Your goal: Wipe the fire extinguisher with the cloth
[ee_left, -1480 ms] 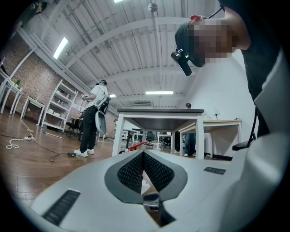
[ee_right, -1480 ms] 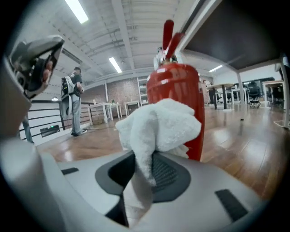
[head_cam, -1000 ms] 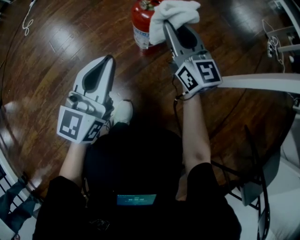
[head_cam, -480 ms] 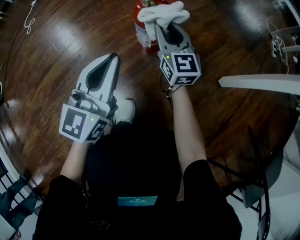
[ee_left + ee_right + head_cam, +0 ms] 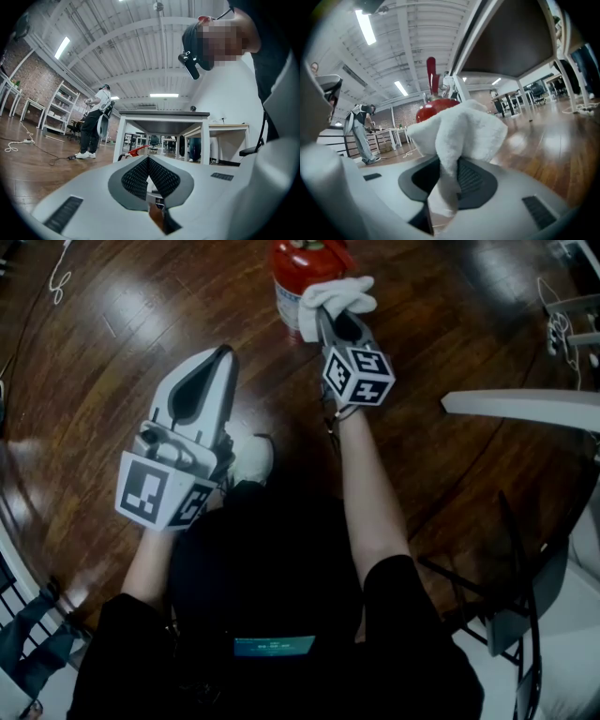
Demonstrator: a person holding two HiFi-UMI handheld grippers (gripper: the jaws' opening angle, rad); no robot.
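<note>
A red fire extinguisher (image 5: 298,277) stands upright on the dark wood floor at the top of the head view; its red top (image 5: 437,104) shows behind the cloth in the right gripper view. My right gripper (image 5: 328,313) is shut on a white cloth (image 5: 334,300), which rests against the extinguisher's near right side. The cloth (image 5: 457,133) bunches out between the jaws. My left gripper (image 5: 221,354) hangs lower left, apart from the extinguisher, shut with nothing in it (image 5: 148,160).
A white table edge (image 5: 525,405) juts in from the right, with a chair frame (image 5: 511,610) below it. Cables (image 5: 553,329) lie at the upper right. A white shoe (image 5: 249,458) is beside my left gripper. A person (image 5: 93,123) stands far off.
My right gripper with the cloth has slid left and down along the extinguisher, from over its top to its near side. The left gripper has hardly moved.
</note>
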